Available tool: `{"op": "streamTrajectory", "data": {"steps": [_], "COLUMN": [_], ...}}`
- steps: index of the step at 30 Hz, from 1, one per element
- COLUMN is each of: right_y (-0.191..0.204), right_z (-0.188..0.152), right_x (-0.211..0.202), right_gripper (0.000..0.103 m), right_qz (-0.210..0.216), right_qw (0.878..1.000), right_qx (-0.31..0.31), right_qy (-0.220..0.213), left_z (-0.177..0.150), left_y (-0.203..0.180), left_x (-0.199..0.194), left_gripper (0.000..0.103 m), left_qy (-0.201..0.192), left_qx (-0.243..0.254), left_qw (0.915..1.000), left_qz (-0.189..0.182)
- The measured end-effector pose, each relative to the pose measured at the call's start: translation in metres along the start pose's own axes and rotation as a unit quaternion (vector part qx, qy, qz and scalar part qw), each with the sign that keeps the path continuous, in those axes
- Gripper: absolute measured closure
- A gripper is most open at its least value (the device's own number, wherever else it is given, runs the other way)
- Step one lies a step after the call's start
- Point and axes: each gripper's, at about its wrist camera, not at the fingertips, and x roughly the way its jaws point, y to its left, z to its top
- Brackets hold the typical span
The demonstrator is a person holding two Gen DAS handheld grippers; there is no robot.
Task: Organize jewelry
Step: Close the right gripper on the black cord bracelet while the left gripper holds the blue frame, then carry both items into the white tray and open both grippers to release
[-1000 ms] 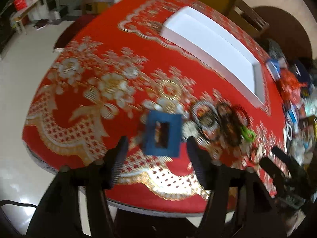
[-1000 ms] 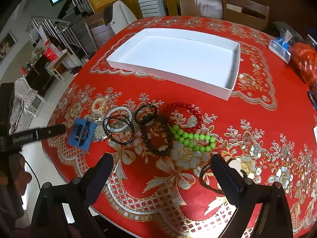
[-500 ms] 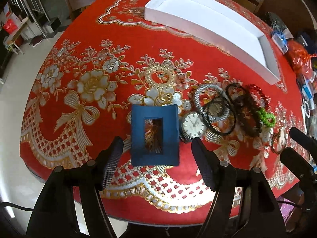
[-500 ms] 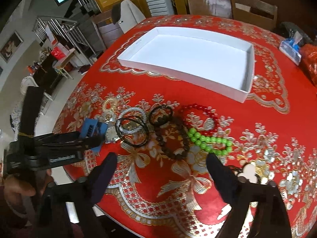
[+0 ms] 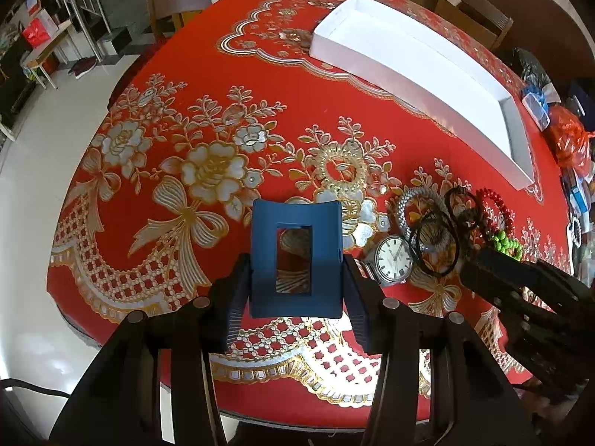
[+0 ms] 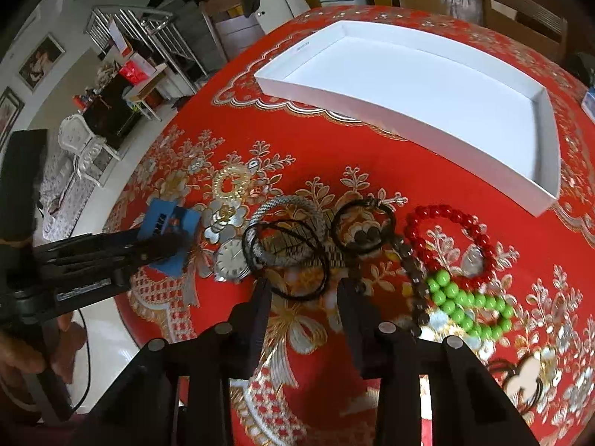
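A blue box (image 5: 297, 223) with a window in its lid lies near the table's front edge. My left gripper (image 5: 297, 286) straddles it; its jaws are closing and the pads (image 5: 240, 290) touch both of the box's sides. Right of it lie a watch (image 5: 394, 260), a grey braided bracelet (image 6: 286, 204), black cord loops (image 6: 297, 295), dark beads (image 6: 409, 260), red beads (image 6: 446, 212) and green beads (image 6: 468, 297). My right gripper (image 6: 305, 293) hangs over the cords. Its jaws are closing, with the lowest cord loop between them and not pinched. The white tray (image 6: 372, 107) at the back holds nothing.
A gold ring ornament (image 6: 232, 184) lies behind the box. A pendant on a cord (image 6: 528, 375) sits at the front right. A tissue pack and an orange bag (image 5: 569, 141) crowd the table's right side. Wooden chairs (image 6: 520, 11) stand behind the table; floor lies left.
My left gripper came down over the blue box and narrowed onto its sides. My right gripper shifted left and down to the black cords, its jaws much narrower.
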Motion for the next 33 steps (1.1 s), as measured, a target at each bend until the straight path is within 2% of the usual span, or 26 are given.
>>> {"op": "streamTrajectory", "data": {"steps": [8,10,14,22,26,33], "right_y": [-0.005,-0.002,-0.004,-0.014,-0.020,-0.042], "right_z": [0.009,0.010,0.010,0.019,0.032,0.066], "right_x": [0.021,0.025,0.022,-0.021,-0.044,-0.066], "right_gripper": [0.092,0.101,0.101,0.102,0.102,0.102], "right_qz": [-0.005,-0.016,-0.017,0.006,0.012,-0.006], "right_qw": [1.000,1.000,1.000,0.999,0.998,0.995], "right_qx": [0.002,-0.005,-0.002,0.014,0.022,0.044], "right_qy": [0.016,0.015,0.009,-0.033,-0.059,-0.094], "left_z": [0.004,0.004,0.007,0.025,0.040,0.080], "left_y": [0.001,0.001,0.002,-0.002,-0.012,-0.043], "left_x": [0.001,0.001,0.002,-0.014,-0.021,-0.033], "left_gripper": [0.056,0.056,0.056,0.056,0.056,0.056], "left_qy": [0.007,0.009,0.010,-0.014,-0.027,-0.060], "left_qx": [-0.008,-0.008,-0.007,-0.008,0.003,0.039], "left_qw": [0.9999,0.9999,0.9999,0.9999,0.9996,0.9973], "left_qz": [-0.002,-0.002,0.000,-0.004,-0.008,-0.016]}}
